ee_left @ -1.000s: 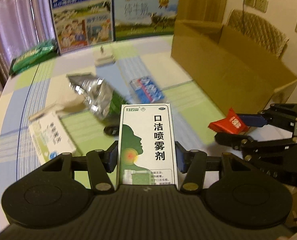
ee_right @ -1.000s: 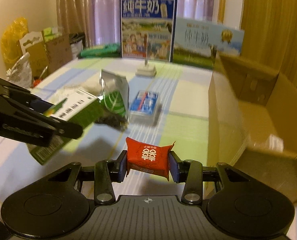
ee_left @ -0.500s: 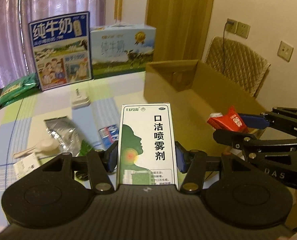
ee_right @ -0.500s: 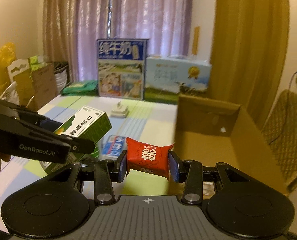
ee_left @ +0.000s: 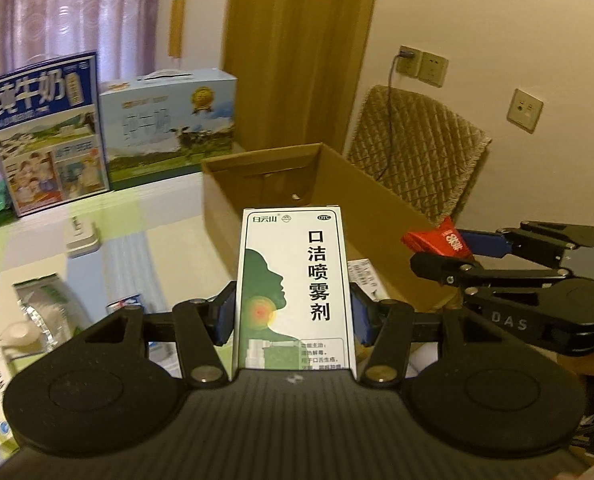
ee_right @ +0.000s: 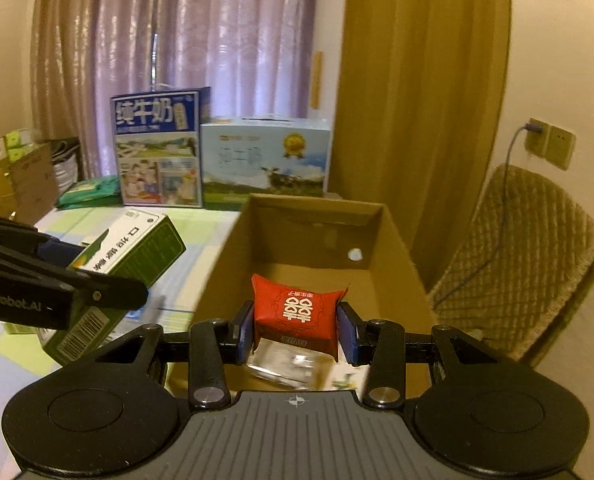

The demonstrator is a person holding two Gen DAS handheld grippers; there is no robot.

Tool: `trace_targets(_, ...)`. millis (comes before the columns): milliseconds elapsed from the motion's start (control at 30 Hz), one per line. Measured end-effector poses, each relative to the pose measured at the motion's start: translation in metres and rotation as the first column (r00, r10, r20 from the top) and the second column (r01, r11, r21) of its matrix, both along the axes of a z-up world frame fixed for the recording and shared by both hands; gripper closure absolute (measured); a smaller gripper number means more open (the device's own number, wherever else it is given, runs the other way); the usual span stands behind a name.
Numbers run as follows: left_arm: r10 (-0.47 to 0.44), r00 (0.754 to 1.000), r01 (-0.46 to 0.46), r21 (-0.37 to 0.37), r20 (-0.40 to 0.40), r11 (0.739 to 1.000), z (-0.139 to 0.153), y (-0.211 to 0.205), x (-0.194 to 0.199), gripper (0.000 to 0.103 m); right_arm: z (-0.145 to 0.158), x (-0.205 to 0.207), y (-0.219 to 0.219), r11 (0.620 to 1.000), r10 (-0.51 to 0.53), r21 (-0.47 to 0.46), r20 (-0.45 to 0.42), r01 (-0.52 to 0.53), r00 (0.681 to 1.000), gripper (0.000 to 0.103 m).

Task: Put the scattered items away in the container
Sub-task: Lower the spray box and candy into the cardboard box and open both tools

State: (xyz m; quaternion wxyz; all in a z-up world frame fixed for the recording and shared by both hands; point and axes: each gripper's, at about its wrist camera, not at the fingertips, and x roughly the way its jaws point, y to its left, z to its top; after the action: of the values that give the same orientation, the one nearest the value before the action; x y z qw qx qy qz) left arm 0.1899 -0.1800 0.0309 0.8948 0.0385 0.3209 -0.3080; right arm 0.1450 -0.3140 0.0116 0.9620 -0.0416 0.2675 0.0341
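Note:
My left gripper [ee_left: 293,316] is shut on a white and green mouth spray box [ee_left: 293,280], held upright above the near left corner of the open cardboard box [ee_left: 377,208]. My right gripper [ee_right: 295,326] is shut on a red candy packet [ee_right: 297,312] and hangs over the near end of the cardboard box [ee_right: 389,264]. In the left wrist view the right gripper [ee_left: 437,250] with the red packet [ee_left: 437,238] shows at the right. In the right wrist view the left gripper [ee_right: 109,280] with the spray box [ee_right: 117,256] shows at the left. A clear wrapped item [ee_right: 293,368] lies inside the box.
On the checked tablecloth [ee_left: 169,216] lie a silver foil pouch [ee_left: 45,304], a white plug [ee_left: 81,236], a blue packet [ee_left: 127,304] and a white spoon [ee_left: 13,334]. Two milk cartons [ee_right: 157,148] stand at the back. A woven chair [ee_right: 525,260] stands to the right.
Both grippers rose and moved right, from over the scattered items on the table to above the cardboard box. Each kept its hold on its item.

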Motion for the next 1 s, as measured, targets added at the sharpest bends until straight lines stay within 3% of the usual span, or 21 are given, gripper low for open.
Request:
trace_targets(333,-0.017,1.0,0.016,-0.021,-0.005,1.0,0.003,-0.045,0.022,0.053,-0.008,0.014,-0.045,0.998,-0.054,-0.015,-0.014,0.054,0.998,0.063)
trace_targets(533,-0.045,0.998,0.044,-0.019,-0.034,0.999,-0.011,-0.064,0.028,0.053,-0.017,0.019,-0.056,0.998,-0.069,-0.008,-0.033,0.069,0.997,0.063)
trace_targets(767,-0.019,0.998,0.015,-0.063,-0.056,0.998,-0.018,-0.058,0.038,0.049,-0.026,0.022,-0.056,0.998,-0.07,-0.004,-0.051,0.07,0.996,0.063)
trace_targets(1000,0.009,0.999,-0.012,-0.057,-0.054,0.998,-0.017,-0.043,0.04,0.049,-0.027,0.027,-0.051,0.998,-0.061,-0.001,-0.053,0.061,0.997,0.063)
